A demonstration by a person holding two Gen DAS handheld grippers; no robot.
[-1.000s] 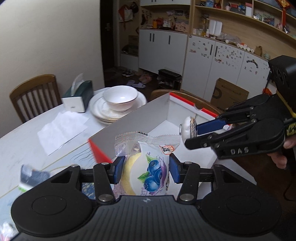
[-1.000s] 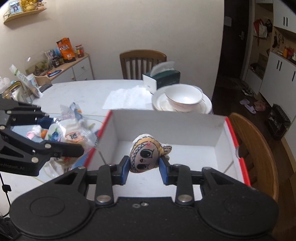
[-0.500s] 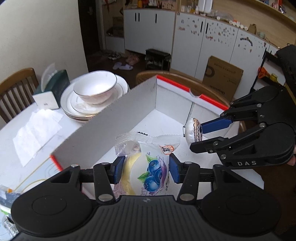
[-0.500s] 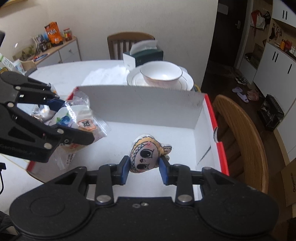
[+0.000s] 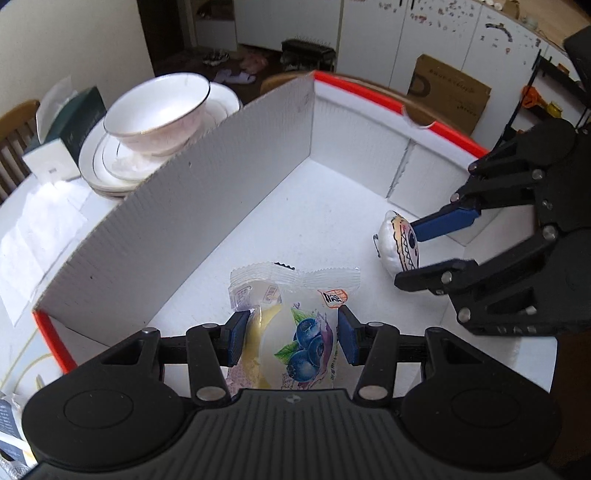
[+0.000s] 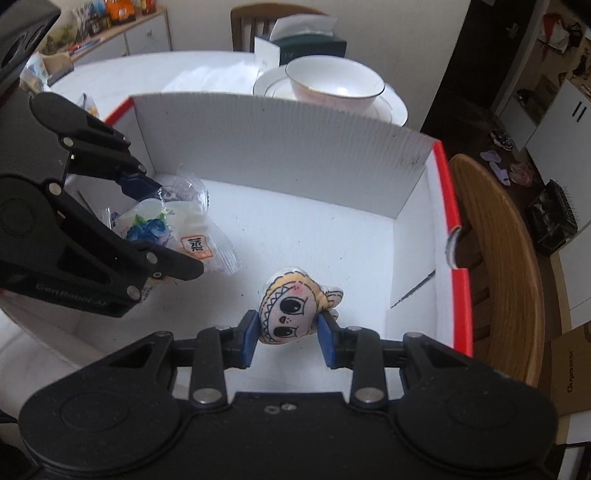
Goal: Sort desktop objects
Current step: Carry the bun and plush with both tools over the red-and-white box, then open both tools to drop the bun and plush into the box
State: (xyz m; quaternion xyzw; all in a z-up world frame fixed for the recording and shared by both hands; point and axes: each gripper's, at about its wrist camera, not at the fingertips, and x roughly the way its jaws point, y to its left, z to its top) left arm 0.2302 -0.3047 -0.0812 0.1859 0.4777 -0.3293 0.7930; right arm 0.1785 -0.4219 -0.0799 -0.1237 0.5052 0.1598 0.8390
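Both grippers have dropped inside the white corrugated cardboard box (image 5: 207, 206). Left gripper (image 5: 291, 334) clamps a clear blueberry snack packet (image 5: 295, 332); right gripper (image 6: 287, 334) pinches a small plush face doll (image 6: 291, 312). Beyond the box, a white bowl (image 6: 334, 83) sits on stacked plates.

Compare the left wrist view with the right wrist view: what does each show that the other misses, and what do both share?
Only the left wrist view: a brown cardboard carton against white cabinets, and the snack packet's blueberry front clamped in the left tongs.
Only the right wrist view: the plush toy's face, a sideboard with snack bags, a wooden chair.
Both: the white box, bowl on plates, tissue box, right tongs gripping the toy.
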